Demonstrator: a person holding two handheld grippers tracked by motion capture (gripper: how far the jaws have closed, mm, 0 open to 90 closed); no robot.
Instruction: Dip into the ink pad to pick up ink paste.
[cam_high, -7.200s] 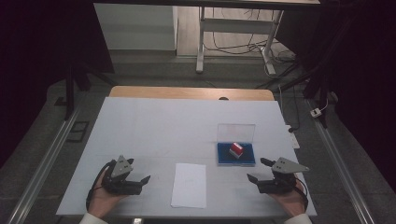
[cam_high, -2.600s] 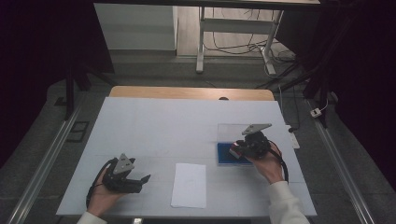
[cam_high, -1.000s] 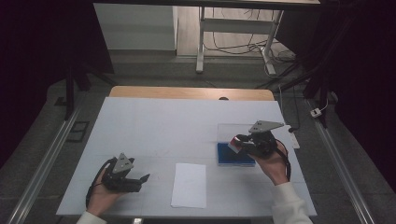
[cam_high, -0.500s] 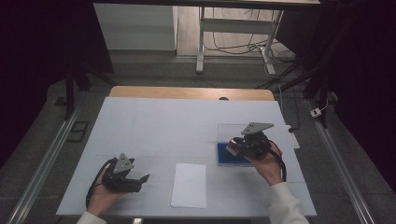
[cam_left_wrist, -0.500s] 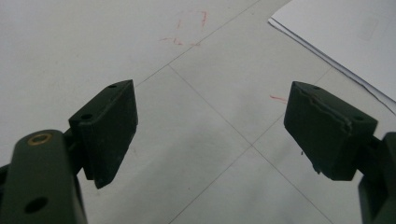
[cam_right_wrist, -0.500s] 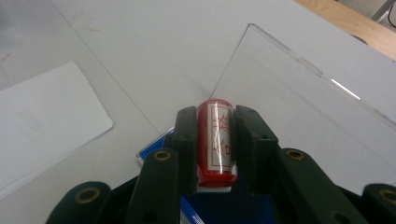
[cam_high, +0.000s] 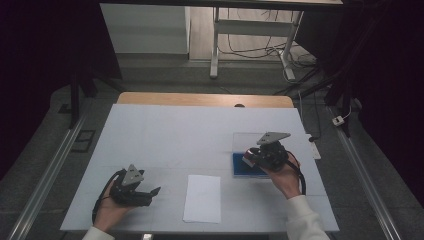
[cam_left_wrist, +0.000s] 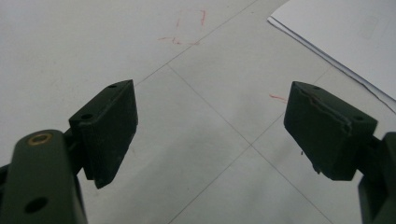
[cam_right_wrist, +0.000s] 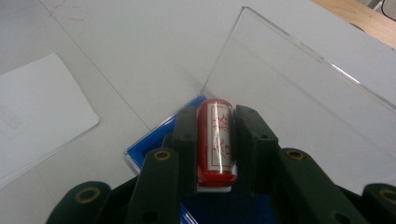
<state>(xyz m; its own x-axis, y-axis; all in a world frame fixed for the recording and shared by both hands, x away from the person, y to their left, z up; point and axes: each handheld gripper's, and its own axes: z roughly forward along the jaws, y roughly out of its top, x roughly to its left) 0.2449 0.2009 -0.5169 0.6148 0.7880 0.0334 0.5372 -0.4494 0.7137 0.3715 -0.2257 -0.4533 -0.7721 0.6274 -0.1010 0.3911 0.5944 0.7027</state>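
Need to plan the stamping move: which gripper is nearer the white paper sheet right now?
Left. The left gripper rests open just left of the white paper sheet. The right gripper is farther off, up at the blue tray, shut on the red stamp.

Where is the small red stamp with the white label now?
The small red stamp is clamped in the right tool, above the blue ink pad tray, at the table's right.
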